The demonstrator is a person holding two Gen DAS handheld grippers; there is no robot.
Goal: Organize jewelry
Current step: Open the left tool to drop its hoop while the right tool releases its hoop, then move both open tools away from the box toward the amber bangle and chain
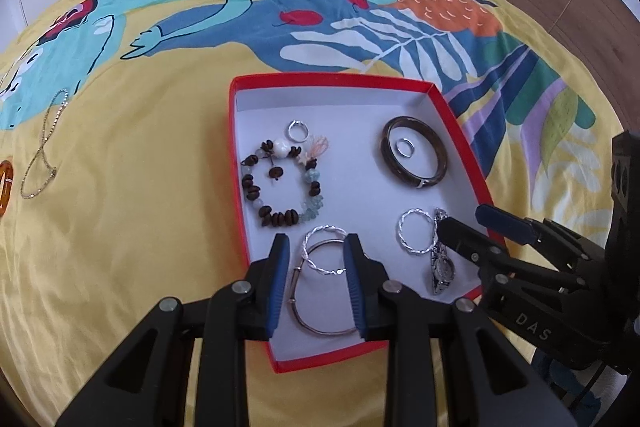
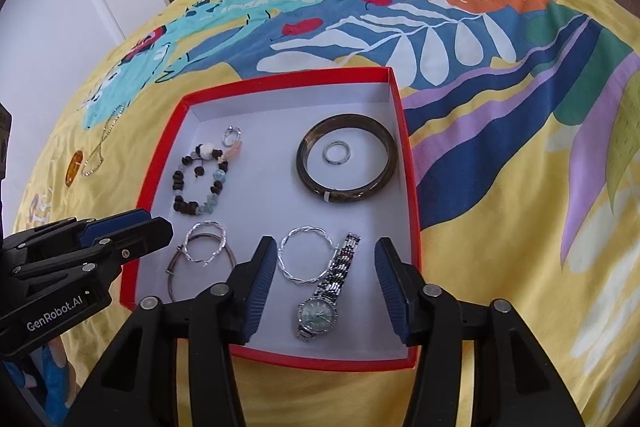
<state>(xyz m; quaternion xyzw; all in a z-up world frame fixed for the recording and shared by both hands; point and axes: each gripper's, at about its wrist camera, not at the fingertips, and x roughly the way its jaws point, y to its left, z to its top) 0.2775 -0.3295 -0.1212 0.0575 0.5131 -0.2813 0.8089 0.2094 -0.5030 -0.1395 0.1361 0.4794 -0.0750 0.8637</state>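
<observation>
Nearest the right gripper [image 2: 326,259], a silver watch [image 2: 324,293] lies flat on the white floor of the red box [image 2: 412,187], between the two blue pads. Its long axis runs from the round dial close to the gripper up and slightly right along the metal band. The jaws stand well apart and press on nothing. A twisted silver bangle [image 2: 306,259] lies just left of the band, touching it.

The left gripper [image 1: 316,243] hangs over the box's near left corner, its jaws parted, empty. Between its pads lie a twisted silver hoop [image 1: 326,251] and a plain thin bangle [image 1: 316,311], overlapping.

Farther from both grippers, a beaded bracelet [image 1: 280,183] lies left, with a small ring [image 1: 298,130] beyond it. To the right a dark bangle [image 2: 346,157] encircles a silver ring [image 2: 337,151].

Outside the box, well left, a thin chain [image 1: 44,147] and an amber piece [image 1: 5,187] lie on the yellow patterned bedspread [image 1: 140,227].
</observation>
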